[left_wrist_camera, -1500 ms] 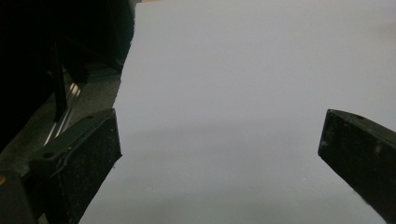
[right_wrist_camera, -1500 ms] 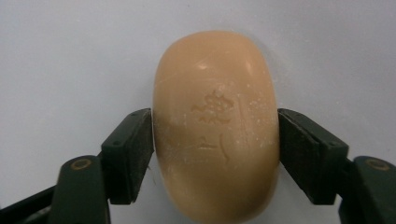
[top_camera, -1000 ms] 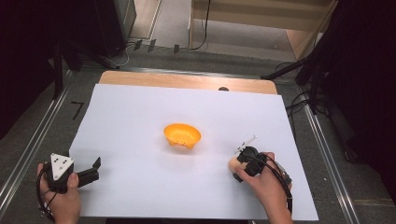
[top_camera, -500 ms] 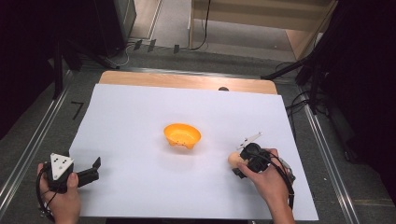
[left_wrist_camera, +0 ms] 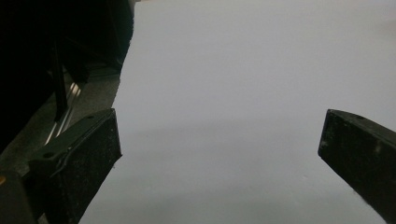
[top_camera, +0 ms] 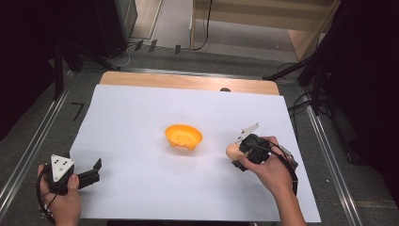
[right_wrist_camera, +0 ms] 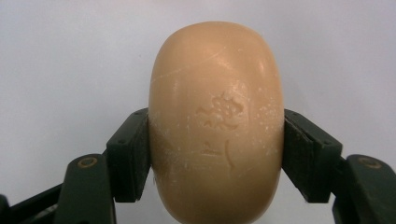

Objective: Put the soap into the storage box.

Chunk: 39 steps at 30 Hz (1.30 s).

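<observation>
A tan oval bar of soap [right_wrist_camera: 216, 121] with a stamped mark sits clamped between the black jaws of my right gripper [right_wrist_camera: 216, 154]. From above, that soap [top_camera: 232, 150] and the right gripper [top_camera: 241, 151] are right of centre on the white sheet [top_camera: 141, 117], with a hand behind them. An orange bowl [top_camera: 183, 136] rests empty near the middle, a short way left of the soap. My left gripper [top_camera: 94, 170] lies at the sheet's front left corner, jaws wide apart over bare white sheet [left_wrist_camera: 224, 93], holding nothing.
The white sheet covers a wooden table whose far edge [top_camera: 188, 81] shows as a bare strip. Metal rails [top_camera: 28, 160] run along both sides. Dark stands and cables [top_camera: 310, 80] crowd the back right, and a dark stand [left_wrist_camera: 60, 93] rises past the sheet's edge.
My right gripper, holding the soap, has shifted slightly right and away from me. The left gripper and the bowl stay where they were.
</observation>
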{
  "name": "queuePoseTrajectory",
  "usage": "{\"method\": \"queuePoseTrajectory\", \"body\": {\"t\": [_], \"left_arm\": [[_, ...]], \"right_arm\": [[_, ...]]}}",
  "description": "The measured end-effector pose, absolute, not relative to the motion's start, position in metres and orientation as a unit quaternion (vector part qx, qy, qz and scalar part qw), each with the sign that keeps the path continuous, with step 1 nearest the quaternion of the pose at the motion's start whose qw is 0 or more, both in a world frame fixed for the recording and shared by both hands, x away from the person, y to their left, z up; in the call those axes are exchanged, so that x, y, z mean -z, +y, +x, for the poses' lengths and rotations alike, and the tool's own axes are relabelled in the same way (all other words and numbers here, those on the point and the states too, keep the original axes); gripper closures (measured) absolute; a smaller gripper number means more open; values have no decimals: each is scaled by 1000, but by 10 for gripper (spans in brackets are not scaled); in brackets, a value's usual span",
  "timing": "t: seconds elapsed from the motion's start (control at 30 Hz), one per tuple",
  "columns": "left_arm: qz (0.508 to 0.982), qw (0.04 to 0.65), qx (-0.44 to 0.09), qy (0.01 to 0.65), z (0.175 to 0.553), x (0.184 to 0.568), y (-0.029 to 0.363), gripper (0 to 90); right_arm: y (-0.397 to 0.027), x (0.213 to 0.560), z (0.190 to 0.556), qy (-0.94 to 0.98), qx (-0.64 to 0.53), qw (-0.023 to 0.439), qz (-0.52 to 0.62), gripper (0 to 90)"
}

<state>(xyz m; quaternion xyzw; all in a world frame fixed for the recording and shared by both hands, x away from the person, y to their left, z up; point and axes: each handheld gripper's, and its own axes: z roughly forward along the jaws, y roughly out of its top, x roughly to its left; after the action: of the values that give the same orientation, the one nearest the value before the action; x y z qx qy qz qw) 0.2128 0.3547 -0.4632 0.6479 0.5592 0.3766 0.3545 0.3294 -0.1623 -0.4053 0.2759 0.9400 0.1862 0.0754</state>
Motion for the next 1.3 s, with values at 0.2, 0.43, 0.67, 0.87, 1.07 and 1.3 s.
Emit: {"method": "queuePoseTrajectory", "body": {"t": [0.2,0.43,0.67,0.87,1.07,1.3], "left_arm": [[647,355,-376,560,213,463,355,0],[648,356,-376,558,213,463,355,0],[650,352,-380,556,213,463,353,0],[651,351,-378,557,213,463,354,0],[651,352,-376,558,213,463,354,0],[650,355,-374,558,213,463,355,0]], "right_arm": [[-147,398,340,948,-186,79,244,331],[-130,393,354,955,-194,84,210,330],[-117,389,364,957,-202,85,188,330],[-111,387,369,958,-209,82,181,330],[-97,383,378,959,-214,76,168,330],[-72,375,384,963,-216,76,142,330]]}}
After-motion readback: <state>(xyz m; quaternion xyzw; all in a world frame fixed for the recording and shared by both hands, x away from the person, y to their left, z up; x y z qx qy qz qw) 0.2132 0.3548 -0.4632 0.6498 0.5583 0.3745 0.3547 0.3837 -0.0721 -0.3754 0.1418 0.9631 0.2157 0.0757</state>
